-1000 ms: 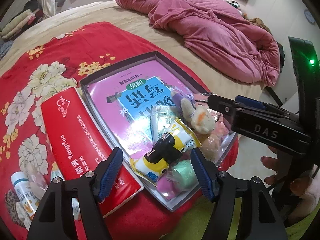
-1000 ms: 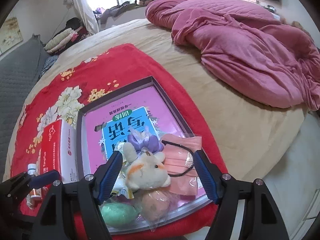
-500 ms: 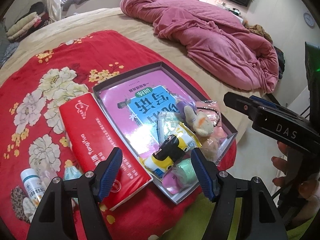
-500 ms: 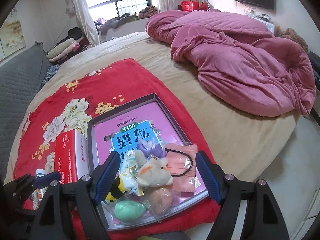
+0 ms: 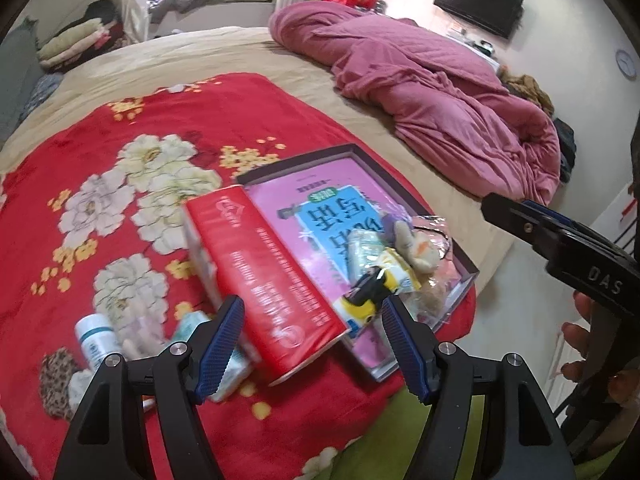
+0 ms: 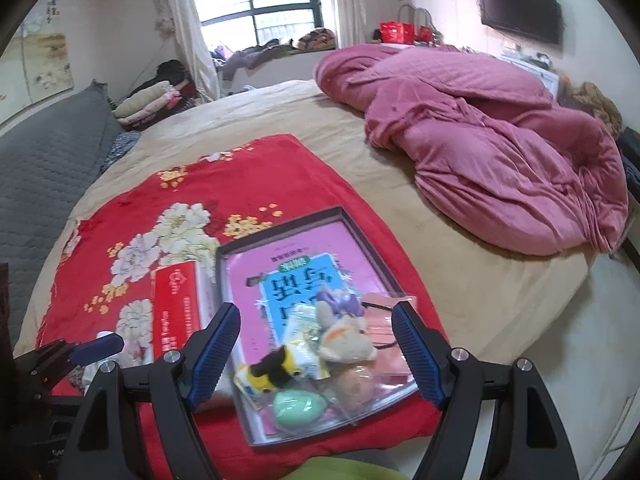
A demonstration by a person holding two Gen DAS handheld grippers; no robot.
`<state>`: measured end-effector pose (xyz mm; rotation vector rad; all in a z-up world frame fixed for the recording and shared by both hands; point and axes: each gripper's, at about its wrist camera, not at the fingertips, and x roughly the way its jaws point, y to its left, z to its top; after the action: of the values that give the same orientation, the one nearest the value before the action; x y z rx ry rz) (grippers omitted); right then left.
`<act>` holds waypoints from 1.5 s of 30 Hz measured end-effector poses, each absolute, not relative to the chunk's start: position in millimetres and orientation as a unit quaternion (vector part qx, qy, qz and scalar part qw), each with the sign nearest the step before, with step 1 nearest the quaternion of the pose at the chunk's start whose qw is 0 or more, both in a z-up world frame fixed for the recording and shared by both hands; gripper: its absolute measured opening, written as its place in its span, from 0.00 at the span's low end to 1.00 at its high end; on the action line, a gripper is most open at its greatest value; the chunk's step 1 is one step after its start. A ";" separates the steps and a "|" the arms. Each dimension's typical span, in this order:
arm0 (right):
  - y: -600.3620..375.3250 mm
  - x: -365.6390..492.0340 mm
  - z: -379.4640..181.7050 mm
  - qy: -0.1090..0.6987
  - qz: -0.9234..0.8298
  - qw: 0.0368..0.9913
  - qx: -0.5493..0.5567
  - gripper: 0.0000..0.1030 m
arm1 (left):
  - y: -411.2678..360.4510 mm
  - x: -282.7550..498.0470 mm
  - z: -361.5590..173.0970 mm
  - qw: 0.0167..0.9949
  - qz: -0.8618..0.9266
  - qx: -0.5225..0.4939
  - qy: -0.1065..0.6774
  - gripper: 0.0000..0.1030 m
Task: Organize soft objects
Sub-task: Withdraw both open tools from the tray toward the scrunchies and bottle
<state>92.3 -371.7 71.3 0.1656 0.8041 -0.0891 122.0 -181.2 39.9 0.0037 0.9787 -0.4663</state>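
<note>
A shallow dark tray (image 6: 360,236) (image 5: 404,184) with a pink booklet lies on the red floral cloth (image 6: 120,216). At its near end sit a beige plush toy (image 6: 348,340) (image 5: 416,248), a yellow and black plush (image 6: 272,372) (image 5: 364,300), a green egg (image 6: 300,408), an orange egg (image 6: 354,386), a purple bow (image 6: 340,300) and a pink face mask (image 6: 384,332). My right gripper (image 6: 316,352) is open and empty above them. My left gripper (image 5: 312,344) is open and empty, over the end of a red box (image 5: 260,280) (image 6: 176,308).
Left of the red box lie a white bottle (image 5: 96,340), a leopard-print item (image 5: 56,376) and small packets (image 5: 192,328). A crumpled pink duvet (image 6: 500,140) covers the bed's right side. The bed edge and floor (image 6: 580,360) are to the right.
Both grippers have pulled back and risen away from the tray. The left one has also swung left, now over the red box. Both stay open and empty.
</note>
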 end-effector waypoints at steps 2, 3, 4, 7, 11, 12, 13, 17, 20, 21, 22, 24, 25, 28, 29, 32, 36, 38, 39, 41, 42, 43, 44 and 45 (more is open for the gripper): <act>-363.1 90.9 77.2 0.387 -0.036 0.918 0.076 0.75 | -165.8 118.8 44.4 0.860 -0.213 -0.004 0.464 0.71; -358.7 90.5 79.5 0.385 -0.034 0.919 0.074 0.75 | -159.6 117.7 45.9 0.861 -0.210 -0.006 0.463 0.71; -353.8 89.5 82.5 0.383 -0.030 0.921 0.073 0.75 | -152.2 116.1 47.9 0.863 -0.206 -0.008 0.462 0.71; -339.2 86.3 90.4 0.376 -0.017 0.924 0.069 0.75 | -129.6 110.2 54.0 0.868 -0.193 -0.014 0.457 0.71; -315.5 83.7 99.1 0.370 0.004 0.927 0.056 0.75 | -95.0 102.5 61.3 0.875 -0.173 -0.028 0.451 0.71; -309.1 83.4 100.4 0.370 0.010 0.927 0.052 0.75 | -86.4 100.4 62.6 0.877 -0.166 -0.031 0.449 0.71; -301.6 83.0 102.6 0.370 0.017 0.928 0.049 0.75 | -77.4 98.4 64.2 0.879 -0.159 -0.033 0.447 0.71; -278.7 79.2 108.2 0.366 0.037 0.929 0.038 0.76 | -40.6 90.9 67.5 0.885 -0.130 -0.047 0.444 0.71; -262.6 78.5 110.3 0.367 0.050 0.929 0.024 0.76 | -16.7 85.6 68.9 0.888 -0.110 -0.057 0.442 0.71; -256.9 78.2 111.0 0.367 0.054 0.928 0.020 0.76 | -9.8 83.8 68.6 0.889 -0.105 -0.060 0.442 0.71; -250.7 77.4 111.6 0.367 0.060 0.928 0.016 0.76 | -2.7 81.8 68.0 0.889 -0.100 -0.061 0.442 0.71; -239.7 75.6 111.7 0.367 0.071 0.927 0.008 0.76 | 10.6 77.6 66.2 0.890 -0.088 -0.065 0.442 0.71; -233.2 75.1 111.5 0.368 0.074 0.927 0.003 0.76 | 18.5 75.2 64.7 0.890 -0.083 -0.068 0.443 0.71; -215.7 74.8 109.5 0.371 0.089 0.924 -0.008 0.76 | 31.5 70.3 60.8 0.889 -0.073 -0.073 0.446 0.71; -209.8 74.3 108.6 0.371 0.094 0.924 -0.013 0.76 | 35.9 68.1 58.8 0.888 -0.071 -0.074 0.447 0.71; -191.8 73.9 104.5 0.375 0.108 0.920 -0.026 0.76 | 45.5 62.7 51.4 0.886 -0.065 -0.077 0.452 0.71; -170.4 73.6 95.3 0.383 0.124 0.914 -0.044 0.76 | 53.4 58.0 38.8 0.882 -0.059 -0.080 0.461 0.71; -160.3 72.8 88.1 0.389 0.134 0.910 -0.052 0.76 | 56.1 56.3 30.8 0.878 -0.058 -0.082 0.467 0.71; -155.8 72.6 84.5 0.393 0.136 0.908 -0.057 0.76 | 57.1 55.7 26.8 0.877 -0.056 -0.082 0.470 0.71; -146.8 72.3 76.1 0.398 0.142 0.904 -0.065 0.76 | 58.5 55.3 17.6 0.873 -0.055 -0.085 0.477 0.71; -142.1 72.5 70.7 0.404 0.146 0.900 -0.071 0.76 | 58.2 55.3 11.8 0.870 -0.055 -0.085 0.482 0.71; -140.0 73.5 67.4 0.407 0.148 0.898 -0.074 0.76 | 57.5 55.2 8.3 0.868 -0.055 -0.084 0.485 0.71; -136.8 73.3 63.8 0.410 0.150 0.897 -0.076 0.76 | 56.3 55.3 2.8 0.866 -0.057 -0.083 0.490 0.71; -134.2 73.9 59.2 0.414 0.153 0.894 -0.078 0.76 | 55.3 55.7 -2.0 0.864 -0.058 -0.082 0.494 0.71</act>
<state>73.9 -134.2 59.2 -0.1624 0.8578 0.3180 55.7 55.3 -2.0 -0.1726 1.0349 -0.1209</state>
